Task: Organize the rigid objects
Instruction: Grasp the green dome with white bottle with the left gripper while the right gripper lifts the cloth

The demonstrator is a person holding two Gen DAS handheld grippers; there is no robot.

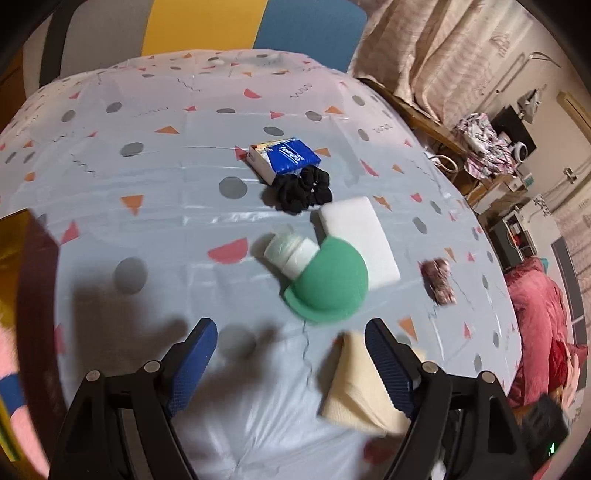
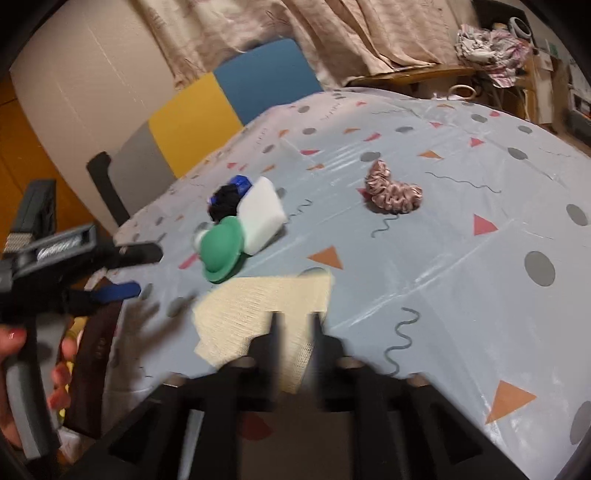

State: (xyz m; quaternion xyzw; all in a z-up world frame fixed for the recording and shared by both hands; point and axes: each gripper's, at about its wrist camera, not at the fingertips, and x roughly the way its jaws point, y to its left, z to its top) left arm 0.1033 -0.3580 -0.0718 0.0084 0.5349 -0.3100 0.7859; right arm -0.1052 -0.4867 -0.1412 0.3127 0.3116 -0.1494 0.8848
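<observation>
On the patterned tablecloth point(image 1: 155, 206) a green dome-shaped lid point(image 1: 328, 284) leans over a white bottle point(image 1: 290, 253), beside a white foam block point(image 1: 360, 232). Behind them lie a black scrunchie point(image 1: 303, 190) and a blue Tempo tissue pack point(image 1: 286, 157). A pink-brown scrunchie point(image 1: 437, 275) lies off to the right. My left gripper point(image 1: 291, 354) is open and empty, short of the lid, and its right finger overlaps a cream cloth point(image 1: 358, 384). My right gripper point(image 2: 295, 339) hovers blurred over the cream cloth point(image 2: 258, 306), its jaws apart. The left gripper point(image 2: 142, 271) shows at the left edge there.
A chair point(image 2: 207, 110) with grey, yellow and blue panels stands at the table's far side. Curtains point(image 2: 314, 33) hang behind it. A cluttered wooden shelf point(image 2: 491, 48) sits to the right, and a red blanket point(image 1: 535, 321) lies beyond the table's right edge.
</observation>
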